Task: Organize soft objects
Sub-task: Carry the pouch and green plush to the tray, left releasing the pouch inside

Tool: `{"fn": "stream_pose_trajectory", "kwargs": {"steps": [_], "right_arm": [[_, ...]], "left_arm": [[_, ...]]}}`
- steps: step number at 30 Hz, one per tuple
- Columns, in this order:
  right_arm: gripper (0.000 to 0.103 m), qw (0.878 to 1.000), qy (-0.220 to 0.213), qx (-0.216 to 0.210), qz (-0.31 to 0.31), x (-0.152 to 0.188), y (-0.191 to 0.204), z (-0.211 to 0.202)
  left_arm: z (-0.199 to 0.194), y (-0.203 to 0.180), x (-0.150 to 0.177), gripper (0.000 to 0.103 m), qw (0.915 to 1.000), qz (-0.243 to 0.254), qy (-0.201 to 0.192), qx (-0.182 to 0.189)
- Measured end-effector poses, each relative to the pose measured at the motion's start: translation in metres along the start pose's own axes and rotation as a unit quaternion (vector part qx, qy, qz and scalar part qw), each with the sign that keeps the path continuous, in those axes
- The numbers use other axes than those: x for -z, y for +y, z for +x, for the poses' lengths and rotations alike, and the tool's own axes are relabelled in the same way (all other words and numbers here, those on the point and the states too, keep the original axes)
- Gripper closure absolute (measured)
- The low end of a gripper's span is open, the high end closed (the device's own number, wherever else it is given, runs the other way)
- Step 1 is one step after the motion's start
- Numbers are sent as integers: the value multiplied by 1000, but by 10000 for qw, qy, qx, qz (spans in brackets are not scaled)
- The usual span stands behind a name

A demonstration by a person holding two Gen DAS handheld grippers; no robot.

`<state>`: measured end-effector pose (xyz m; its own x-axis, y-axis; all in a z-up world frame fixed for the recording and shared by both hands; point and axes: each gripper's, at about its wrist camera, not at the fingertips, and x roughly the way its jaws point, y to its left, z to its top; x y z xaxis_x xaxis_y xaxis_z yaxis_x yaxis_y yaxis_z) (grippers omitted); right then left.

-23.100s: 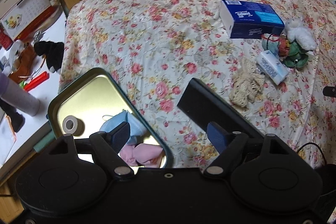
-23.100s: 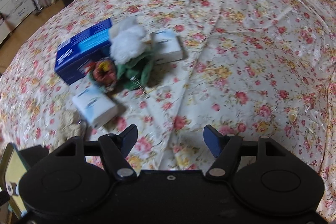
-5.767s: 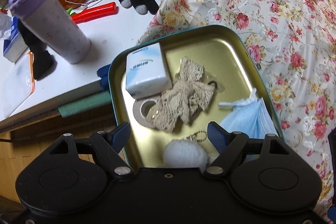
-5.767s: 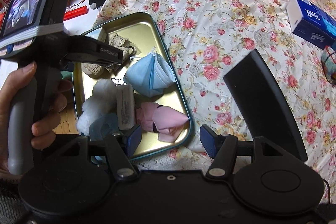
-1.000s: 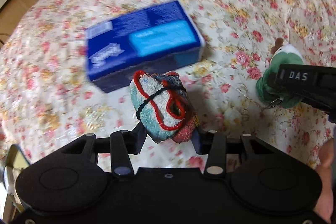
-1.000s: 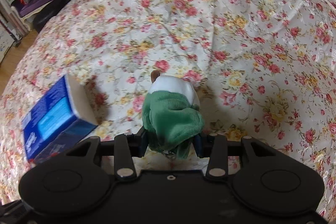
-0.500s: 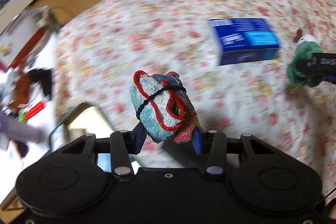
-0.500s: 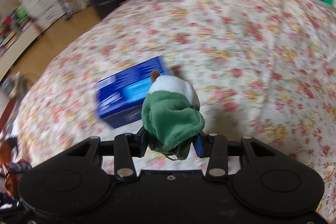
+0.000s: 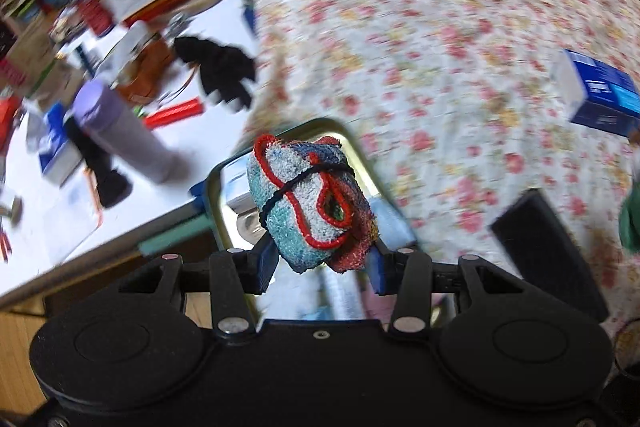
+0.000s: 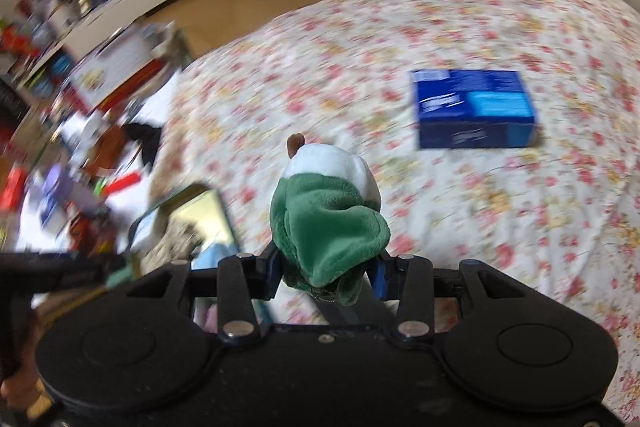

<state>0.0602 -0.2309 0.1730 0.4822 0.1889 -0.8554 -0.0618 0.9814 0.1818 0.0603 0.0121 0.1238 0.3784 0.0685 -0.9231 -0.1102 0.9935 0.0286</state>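
The left gripper pinches a rolled terry cloth bundle, teal, white and red with a black band round it, between its fingers. The bundle hangs over the gold tin tray, which sits at the near left edge of the floral bed, beside the white table.

The right gripper has its fingers pressed on a green and white plush toy, held up over the bed, with the tray to its near left.

The tray already holds several things: something white and something pale blue show behind the bundle, though blur hides what they are. So much of the sorting looks done. What seems left is to set down these two carried pieces, presumably in the tray, and perhaps the blue tissue box, which lies alone on the far right of the bed, well apart from the tray. A black flat object lies on the bed just right of the tray.
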Motion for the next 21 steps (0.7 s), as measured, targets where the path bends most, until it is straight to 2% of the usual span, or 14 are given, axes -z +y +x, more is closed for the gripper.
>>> {"fn": "stream_pose_trajectory", "kwargs": {"steps": [5, 10, 15, 21], "right_arm": [[63, 9986, 296, -96, -429, 28, 47, 6], [63, 9954, 674, -99, -675, 54, 80, 28], [63, 9914, 1024, -116, -808, 80, 107, 43], [63, 9875, 1277, -102, -914, 94, 126, 62]], "left_arm": [[18, 28, 15, 58, 9993, -330, 92, 127], [33, 40, 24, 58, 9985, -493, 137, 197], [46, 49, 29, 58, 9977, -593, 188, 264], [64, 52, 23, 58, 9968, -659, 287, 361]]}}
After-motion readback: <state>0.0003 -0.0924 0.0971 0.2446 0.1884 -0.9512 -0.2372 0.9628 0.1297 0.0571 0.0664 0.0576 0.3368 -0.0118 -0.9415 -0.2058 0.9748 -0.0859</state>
